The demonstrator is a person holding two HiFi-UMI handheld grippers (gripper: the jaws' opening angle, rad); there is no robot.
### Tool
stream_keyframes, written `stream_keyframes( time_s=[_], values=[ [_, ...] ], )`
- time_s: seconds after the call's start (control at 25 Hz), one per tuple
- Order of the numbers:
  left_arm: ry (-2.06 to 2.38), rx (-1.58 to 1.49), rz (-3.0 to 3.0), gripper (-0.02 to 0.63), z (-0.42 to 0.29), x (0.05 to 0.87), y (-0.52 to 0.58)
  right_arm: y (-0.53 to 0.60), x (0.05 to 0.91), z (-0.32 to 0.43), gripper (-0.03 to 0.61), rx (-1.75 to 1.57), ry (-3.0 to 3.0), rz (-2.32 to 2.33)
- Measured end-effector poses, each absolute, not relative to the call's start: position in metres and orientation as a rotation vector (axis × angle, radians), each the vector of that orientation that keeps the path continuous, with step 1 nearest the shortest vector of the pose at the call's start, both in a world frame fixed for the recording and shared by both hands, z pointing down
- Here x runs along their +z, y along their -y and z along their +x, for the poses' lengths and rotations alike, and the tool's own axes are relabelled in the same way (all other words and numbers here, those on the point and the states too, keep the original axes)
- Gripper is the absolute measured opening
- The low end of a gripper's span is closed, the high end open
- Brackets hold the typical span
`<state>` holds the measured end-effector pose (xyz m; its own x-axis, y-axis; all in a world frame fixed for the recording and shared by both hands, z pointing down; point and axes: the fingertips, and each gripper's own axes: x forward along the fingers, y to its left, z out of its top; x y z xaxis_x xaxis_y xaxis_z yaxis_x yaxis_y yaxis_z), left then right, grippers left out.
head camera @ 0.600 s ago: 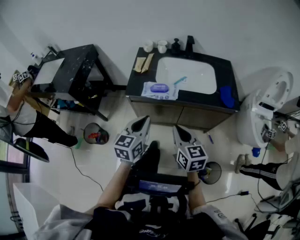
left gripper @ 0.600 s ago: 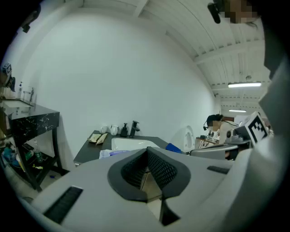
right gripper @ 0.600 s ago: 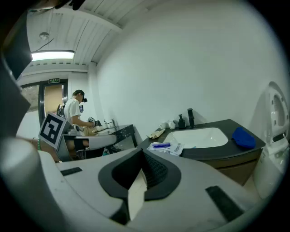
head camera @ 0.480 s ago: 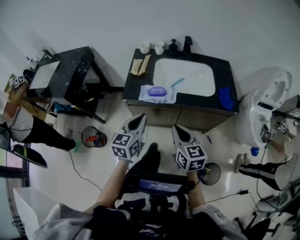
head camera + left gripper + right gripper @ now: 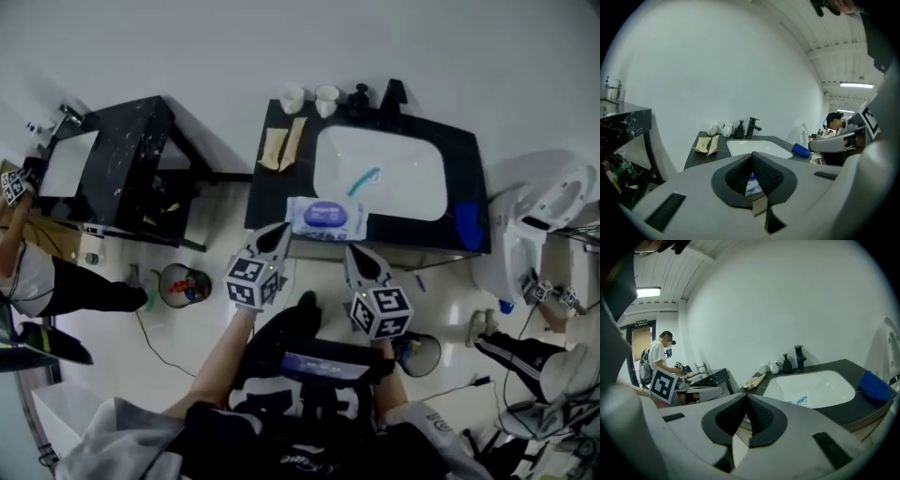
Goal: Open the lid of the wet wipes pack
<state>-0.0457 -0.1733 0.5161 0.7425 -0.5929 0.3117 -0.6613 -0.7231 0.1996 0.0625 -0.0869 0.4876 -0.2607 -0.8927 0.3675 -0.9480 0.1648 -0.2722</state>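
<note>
**Wipes pack straight ahead, both fingers closed**

Nearest me, the left gripper [image 5: 278, 232] and right gripper [image 5: 353, 254] have fingers pressed together, empty. Just beyond, between them, the wet wipes pack [image 5: 326, 218] lies at the table's [image 5: 267, 195] front edge, long axis left-right, with the purple lid [image 5: 325, 213] on top. I judge the left nearer.

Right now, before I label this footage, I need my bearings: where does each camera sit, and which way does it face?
Head view: on the person's head, looking steeply down at the wet wipes pack beside the sink; the forearms, left gripper and right gripper show.
Left gripper view: rides the left gripper, looking along its shut jaws toward the faucet; its own body fills the foreground.
Right gripper view: rides the right gripper, looking along its shut jaws across the sink; its own body fills the foreground.
Shared: both gripper views show the sink, faucet and blue object.
</note>
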Motion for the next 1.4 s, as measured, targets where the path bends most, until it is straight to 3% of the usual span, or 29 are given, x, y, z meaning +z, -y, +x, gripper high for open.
stream_keyframes(
  time_s=[0.76, 0.96, 1.4],
  values=[
    [0.868, 0.525, 2.476, 0.006, -0.016, 0.621, 0.216, 0.155, 0.537, 0.063, 0.015, 0.761, 2.219, 1.596],
    [0.888, 0.552, 2.448, 0.006, -0.017, 0.631, 0.216, 0.164, 0.562, 0.054, 0.14, 0.754, 2.233, 1.388],
    [0.918, 0.517, 2.369, 0.006, -0.018, 0.635, 0.215, 0.179, 0.591, 0.043, 0.166, 0.423, 2.161, 1.072]
  ],
)
